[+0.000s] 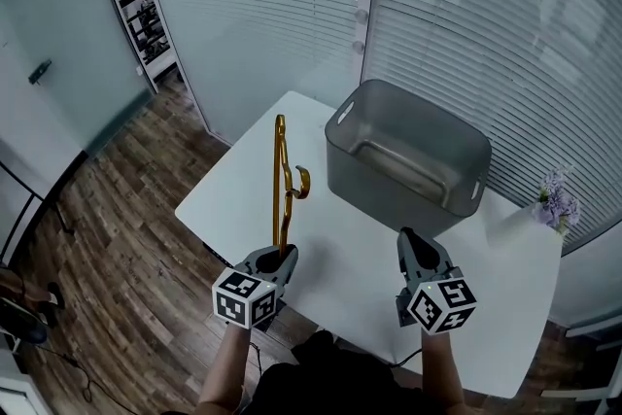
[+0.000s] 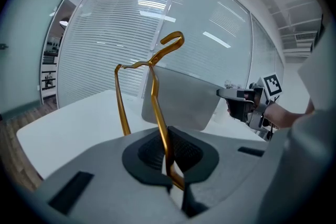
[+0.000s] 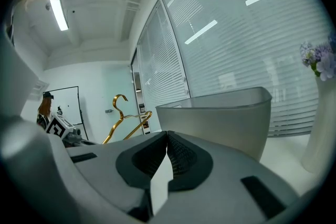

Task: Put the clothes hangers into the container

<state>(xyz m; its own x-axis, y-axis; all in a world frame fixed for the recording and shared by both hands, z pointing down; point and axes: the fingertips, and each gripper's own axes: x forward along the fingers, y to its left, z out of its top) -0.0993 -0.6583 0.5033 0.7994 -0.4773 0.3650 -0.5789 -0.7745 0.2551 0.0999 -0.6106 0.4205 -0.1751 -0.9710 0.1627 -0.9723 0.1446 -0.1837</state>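
Left claw (image 2: 169,162) is clamped tight on the gold hanger (image 2: 155,97), holding it up over the counter (image 1: 340,238), probably to clear the grey container (image 1: 389,190) rim just beyond. Right claw (image 3: 167,149) is closed on nothing, idling alongside.

Hanger (image 1: 280,170) gold; container (image 1: 389,178) translucent grey; bench (image 1: 340,238) white; flowers (image 1: 557,201) lilac; floor (image 1: 117,209) brown wood-plank; blinds (image 1: 253,5) white, horizontally striped.

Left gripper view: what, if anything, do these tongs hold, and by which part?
The left tongs are shut on the gold clothes hanger, gripping one sloping arm near its outer end. The right tongs hold nothing.
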